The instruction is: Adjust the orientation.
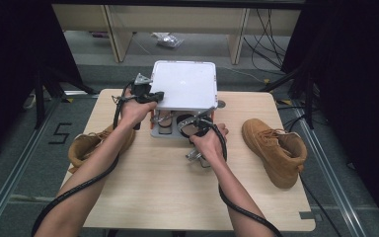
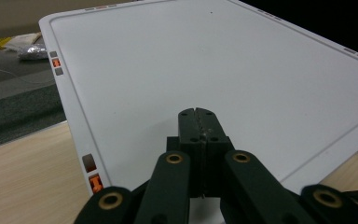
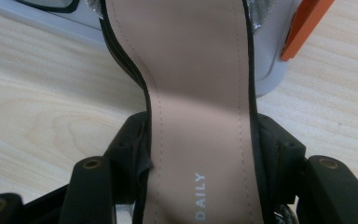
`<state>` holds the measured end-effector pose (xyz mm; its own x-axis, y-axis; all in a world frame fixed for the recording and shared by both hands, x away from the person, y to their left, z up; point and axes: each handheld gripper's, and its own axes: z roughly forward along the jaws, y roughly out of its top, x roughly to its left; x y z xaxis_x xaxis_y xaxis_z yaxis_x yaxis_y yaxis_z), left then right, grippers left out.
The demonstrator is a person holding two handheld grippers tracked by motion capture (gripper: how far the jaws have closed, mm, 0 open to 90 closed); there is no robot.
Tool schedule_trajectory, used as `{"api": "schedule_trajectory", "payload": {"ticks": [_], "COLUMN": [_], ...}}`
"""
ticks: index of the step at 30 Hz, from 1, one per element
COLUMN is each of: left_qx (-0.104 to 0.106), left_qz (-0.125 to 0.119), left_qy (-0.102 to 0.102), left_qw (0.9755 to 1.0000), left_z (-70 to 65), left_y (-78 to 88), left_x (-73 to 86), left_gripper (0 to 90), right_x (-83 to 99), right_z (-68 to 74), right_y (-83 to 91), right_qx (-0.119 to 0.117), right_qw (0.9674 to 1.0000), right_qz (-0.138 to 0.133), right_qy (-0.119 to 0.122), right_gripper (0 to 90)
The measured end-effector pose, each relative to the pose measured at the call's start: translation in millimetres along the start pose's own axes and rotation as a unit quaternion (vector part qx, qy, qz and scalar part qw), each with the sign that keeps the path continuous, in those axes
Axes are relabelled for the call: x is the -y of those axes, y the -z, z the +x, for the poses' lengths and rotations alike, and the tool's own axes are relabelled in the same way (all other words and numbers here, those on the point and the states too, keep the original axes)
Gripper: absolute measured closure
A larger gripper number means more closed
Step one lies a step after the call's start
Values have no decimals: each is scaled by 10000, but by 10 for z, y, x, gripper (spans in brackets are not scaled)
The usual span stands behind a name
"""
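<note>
A white flat-topped box [image 1: 183,85] stands at the table's far middle over a grey base [image 1: 159,133] that holds shoes. My left gripper [image 1: 149,97] is shut and empty, its tips [image 2: 197,122] resting over the near left part of the white top [image 2: 214,60]. My right gripper [image 1: 196,126] is at the front of the base. In the right gripper view its jaws [image 3: 203,137] press on both sides of a black sandal [image 3: 191,70] with a beige insole marked "DAILY". The sandal's toe end reaches into the base.
A second sandal [image 1: 165,121] sits in the base to the left. One tan boot [image 1: 274,150] lies on the table's right side, another [image 1: 86,145] at its left edge under my left forearm. An orange part [image 3: 307,28] juts from the base. Cables trail over the wooden table [image 1: 153,187].
</note>
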<state>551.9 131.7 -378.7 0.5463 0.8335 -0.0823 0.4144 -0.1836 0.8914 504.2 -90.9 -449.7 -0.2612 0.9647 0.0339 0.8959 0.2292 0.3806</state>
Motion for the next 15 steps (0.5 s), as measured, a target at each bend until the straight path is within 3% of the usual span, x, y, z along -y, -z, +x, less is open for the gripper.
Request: {"api": "schedule_trajectory", "payload": {"ticks": [1, 2, 3, 4, 6, 7, 9, 10, 11, 13, 14, 15], "left_qx": [-11, -8, -4, 1, 2, 5, 7, 9, 9, 9, 25, 16], "left_qz": [36, 4, -4, -9, -11, -12, -10, -10, -10, -12, -36, -10], "left_qy": [-44, -5, 4, 10, 7, 12, 12, 14, 14, 13, 17, 11], "left_qw": [10000, 10000, 10000, 10000, 10000, 10000, 10000, 10000, 10000, 10000, 10000, 10000], "left_z": [5, -1, -1, 0, 0, 0, 1, 1, 1, 1, 4, 4], "left_y": [6, 1, 0, 0, 0, 0, 0, 0, 0, 0, -3, 1], "left_x": [-1, 1, 1, 2, 2, 3, 2, 2, 2, 2, 5, 2], "left_gripper": [900, 900, 900, 900, 900, 900, 900, 900, 899, 900, 900, 899], "right_x": [-7, -18, -19, -28, -31, -41, -56, -64, -71, -70, -83, -92], "right_z": [14, -20, 1, -5, 18, 61, 62, 71, 61, 85, 65, 37], "right_y": [-8, -33, -49, -51, -63, -63, -73, -95, -105, -108, -137, -172], "right_qx": [27, 28, 49, 66, 59, 70, -25, 96, 64, 55, -4, 208], "right_qw": [10000, 9996, 9997, 9996, 9997, 9999, 10000, 9999, 9999, 9999, 9999, 9992], "right_qz": [-14, -115, -190, -161, -184, -114, -57, -108, -129, -94, -141, -314], "right_qy": [-45, 239, 163, 240, 159, -53, -59, -83, 36, -108, -54, 139], "right_gripper": [432, 432, 432, 432, 432, 432, 432, 432, 432, 432, 432, 432]}}
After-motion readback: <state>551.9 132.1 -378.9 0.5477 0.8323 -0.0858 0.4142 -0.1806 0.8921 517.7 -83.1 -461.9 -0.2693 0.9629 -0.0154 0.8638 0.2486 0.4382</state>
